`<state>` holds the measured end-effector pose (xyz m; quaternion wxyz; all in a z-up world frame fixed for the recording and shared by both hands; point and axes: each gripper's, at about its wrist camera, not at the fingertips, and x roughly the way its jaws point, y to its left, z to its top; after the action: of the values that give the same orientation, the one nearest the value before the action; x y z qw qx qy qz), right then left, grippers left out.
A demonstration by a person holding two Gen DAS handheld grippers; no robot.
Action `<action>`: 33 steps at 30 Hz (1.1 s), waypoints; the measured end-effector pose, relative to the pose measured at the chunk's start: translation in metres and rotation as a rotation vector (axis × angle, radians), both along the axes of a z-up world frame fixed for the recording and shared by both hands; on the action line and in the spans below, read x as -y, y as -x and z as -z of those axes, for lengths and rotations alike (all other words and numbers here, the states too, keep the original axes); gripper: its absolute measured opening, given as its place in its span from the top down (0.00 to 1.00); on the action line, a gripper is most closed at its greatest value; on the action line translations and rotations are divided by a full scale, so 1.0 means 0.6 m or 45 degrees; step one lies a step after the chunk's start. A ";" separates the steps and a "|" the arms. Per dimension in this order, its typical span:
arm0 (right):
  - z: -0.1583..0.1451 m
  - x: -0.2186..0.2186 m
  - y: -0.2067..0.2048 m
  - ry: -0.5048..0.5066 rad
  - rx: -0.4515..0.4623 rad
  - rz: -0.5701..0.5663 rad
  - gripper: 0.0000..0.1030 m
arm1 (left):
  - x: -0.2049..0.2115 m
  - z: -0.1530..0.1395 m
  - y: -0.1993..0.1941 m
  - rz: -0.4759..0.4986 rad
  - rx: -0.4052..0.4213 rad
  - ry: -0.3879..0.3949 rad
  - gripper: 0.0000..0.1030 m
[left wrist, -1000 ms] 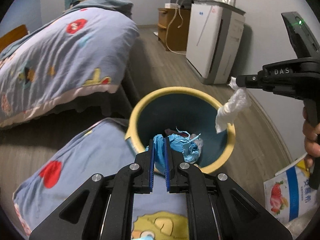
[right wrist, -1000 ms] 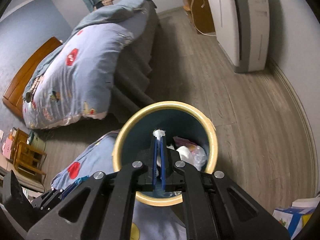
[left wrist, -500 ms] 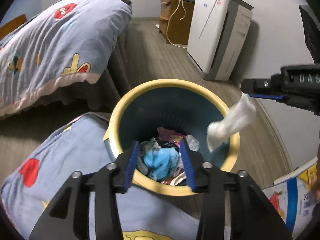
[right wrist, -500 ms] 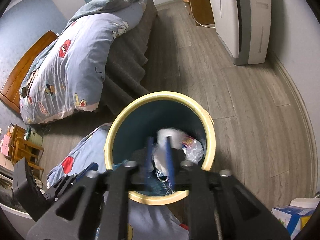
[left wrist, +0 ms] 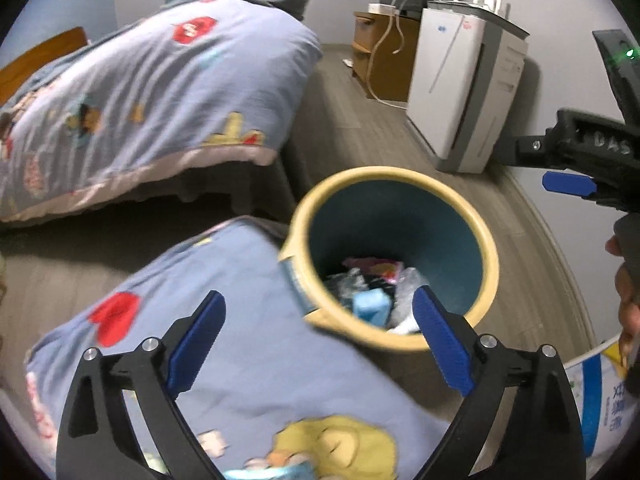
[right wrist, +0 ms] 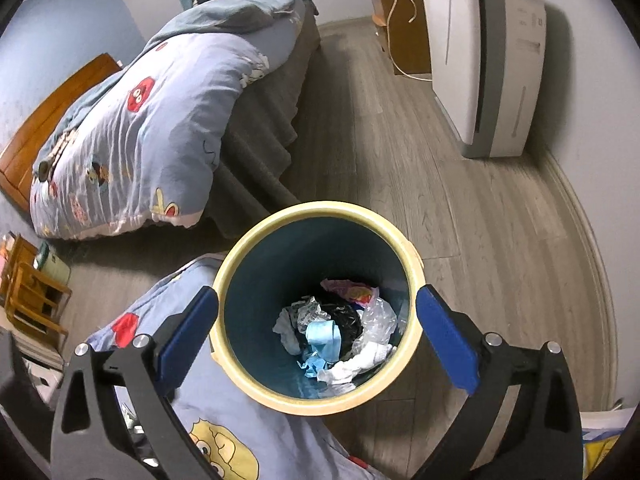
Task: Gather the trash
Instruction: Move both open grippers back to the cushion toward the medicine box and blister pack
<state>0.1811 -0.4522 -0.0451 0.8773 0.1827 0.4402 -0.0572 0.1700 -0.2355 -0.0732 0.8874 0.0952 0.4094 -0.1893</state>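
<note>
The mouth of the bin (right wrist: 320, 398) stands open from above, and the trash (right wrist: 336, 336) lies low inside, leaving its upper walls free. A blue quilt (right wrist: 168, 312) presses against the bin's left rim and blocks that side. To the right, bare wooden floor (right wrist: 500, 260) runs clear to the white appliance (right wrist: 488, 60) by the wall.

Both grippers are black, with silver screws, ribbed blue fingers (right wrist: 448, 344) and white "DAS" lettering.
</note>
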 end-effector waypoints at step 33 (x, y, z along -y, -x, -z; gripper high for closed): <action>0.043 -0.319 0.120 0.134 -0.167 -0.350 0.06 | -0.382 0.006 0.191 -0.307 -0.046 -0.122 0.06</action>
<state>0.1094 -0.2610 -0.0710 0.8546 0.0705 0.5136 0.0288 0.0553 -0.0062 -0.0771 0.8907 0.0842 0.4423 -0.0629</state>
